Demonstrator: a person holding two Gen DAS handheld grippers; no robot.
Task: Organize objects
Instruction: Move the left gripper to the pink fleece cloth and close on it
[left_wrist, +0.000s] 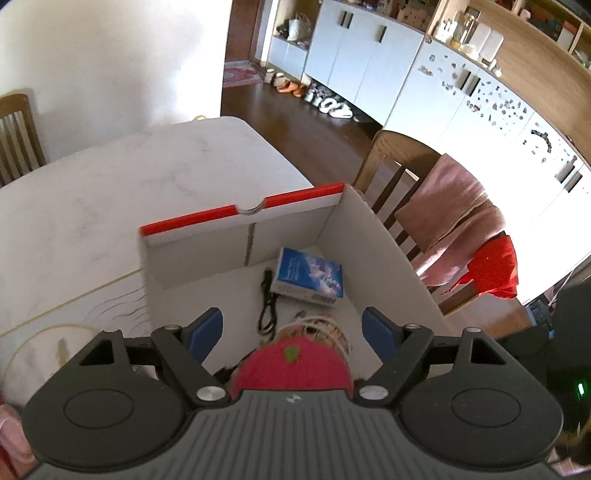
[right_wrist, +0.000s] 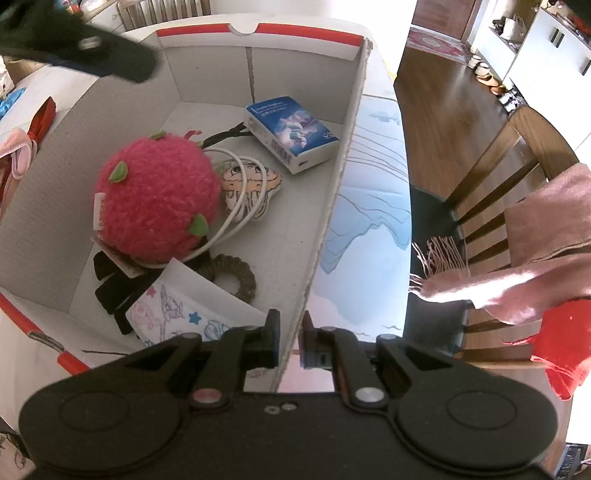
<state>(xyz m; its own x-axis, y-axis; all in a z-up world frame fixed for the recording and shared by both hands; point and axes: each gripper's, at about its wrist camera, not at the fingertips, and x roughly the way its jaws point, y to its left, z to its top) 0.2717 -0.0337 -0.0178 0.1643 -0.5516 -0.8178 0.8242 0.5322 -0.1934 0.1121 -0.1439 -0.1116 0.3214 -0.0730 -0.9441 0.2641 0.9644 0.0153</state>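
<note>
Left gripper (right_wrist: 85, 48) blurred, cut by top-left edge above the box (right_wrist: 332, 177); black item (right_wrist: 110, 280) under pink plush (right_wrist: 155, 199) unidentifiable; sheet (right_wrist: 192, 310) partly behind right gripper.

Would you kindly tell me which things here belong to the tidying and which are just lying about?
Job: box, pink plush, power bank, white cable, scrunchie, right gripper clamping the box wall.
Lying about: chair, pink blanket, red cloth.
</note>
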